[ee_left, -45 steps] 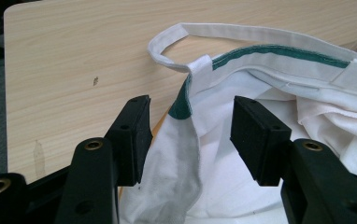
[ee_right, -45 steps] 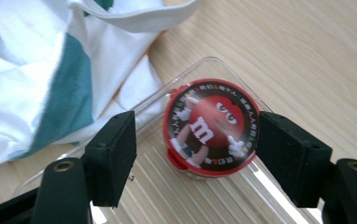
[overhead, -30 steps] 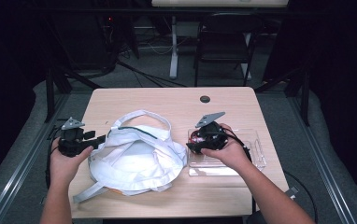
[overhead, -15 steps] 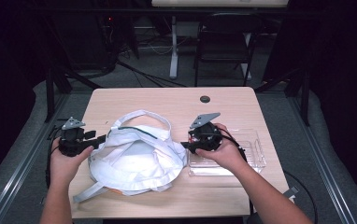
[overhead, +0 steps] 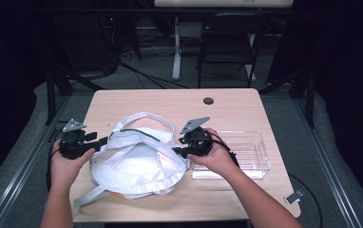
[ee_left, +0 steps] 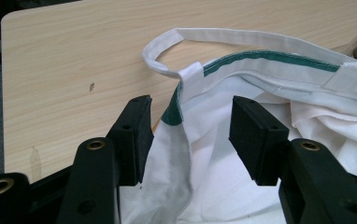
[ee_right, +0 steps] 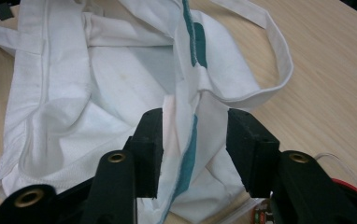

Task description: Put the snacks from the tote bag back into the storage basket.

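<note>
White cloth bag (overhead: 139, 164) lies crumpled on the bench (overhead: 227, 107), left of centre, long axis running left to right, green-trimmed mouth facing the far edge. Left gripper (overhead: 96, 141): fingers (ee_left: 132, 135) spread, the bag's rim between them, unpinched. Right gripper (overhead: 177, 151): fingers (ee_right: 151, 149) have just been closing, rim fabric between them, not yet pressed. High view shows a clear tray (overhead: 246, 154) just right of the bag.
</note>
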`<control>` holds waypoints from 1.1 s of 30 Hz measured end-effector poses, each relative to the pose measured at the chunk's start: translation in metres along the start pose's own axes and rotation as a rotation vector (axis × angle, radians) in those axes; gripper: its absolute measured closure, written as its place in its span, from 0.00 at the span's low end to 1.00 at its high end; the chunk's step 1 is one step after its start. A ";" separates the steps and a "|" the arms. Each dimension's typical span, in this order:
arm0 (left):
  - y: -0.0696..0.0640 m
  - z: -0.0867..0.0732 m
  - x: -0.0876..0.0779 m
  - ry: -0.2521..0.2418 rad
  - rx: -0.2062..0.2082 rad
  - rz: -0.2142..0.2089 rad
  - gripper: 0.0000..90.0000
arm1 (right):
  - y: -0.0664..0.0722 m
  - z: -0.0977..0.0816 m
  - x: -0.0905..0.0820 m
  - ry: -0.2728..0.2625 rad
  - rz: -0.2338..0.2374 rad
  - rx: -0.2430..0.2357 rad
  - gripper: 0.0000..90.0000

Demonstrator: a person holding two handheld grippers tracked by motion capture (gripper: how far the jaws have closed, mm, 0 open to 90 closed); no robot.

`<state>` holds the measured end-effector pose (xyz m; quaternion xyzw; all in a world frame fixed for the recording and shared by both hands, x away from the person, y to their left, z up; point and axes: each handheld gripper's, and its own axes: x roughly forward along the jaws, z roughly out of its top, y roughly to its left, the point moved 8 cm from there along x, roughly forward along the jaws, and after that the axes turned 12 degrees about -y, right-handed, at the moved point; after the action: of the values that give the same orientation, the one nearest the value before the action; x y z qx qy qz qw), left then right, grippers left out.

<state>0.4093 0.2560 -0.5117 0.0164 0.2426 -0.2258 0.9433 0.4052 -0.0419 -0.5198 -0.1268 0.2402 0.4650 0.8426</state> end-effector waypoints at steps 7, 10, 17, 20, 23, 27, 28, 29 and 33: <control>0.000 0.000 0.000 -0.003 0.000 -0.004 0.54 | 0.003 0.002 0.014 0.013 0.022 0.002 0.72; 0.000 0.000 0.000 -0.001 -0.007 -0.005 0.54 | 0.005 0.003 0.020 0.017 0.018 -0.004 0.74; 0.001 -0.003 0.002 0.027 -0.006 0.004 0.55 | 0.004 0.009 0.033 0.011 0.010 0.013 0.76; 0.001 -0.004 0.002 0.029 -0.004 0.009 0.56 | 0.005 0.010 0.037 0.023 0.010 0.016 0.77; 0.001 -0.004 0.002 0.027 -0.005 0.008 0.57 | 0.006 0.011 0.041 0.029 0.010 0.013 0.77; 0.001 -0.004 0.002 0.029 -0.002 0.008 0.57 | 0.009 0.013 0.045 0.027 0.014 0.014 0.77; 0.001 -0.004 0.002 0.029 -0.003 0.007 0.58 | 0.009 0.014 0.046 0.023 0.013 0.016 0.77; 0.001 -0.004 0.002 0.028 -0.003 0.007 0.58 | 0.010 0.014 0.047 0.021 0.013 0.018 0.77; 0.001 -0.004 0.002 0.028 0.001 0.009 0.59 | 0.014 0.014 0.047 0.006 0.019 0.028 0.76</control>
<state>0.4095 0.2562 -0.5160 0.0212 0.2555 -0.2213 0.9409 0.4190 0.0054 -0.5327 -0.1141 0.2502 0.4693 0.8391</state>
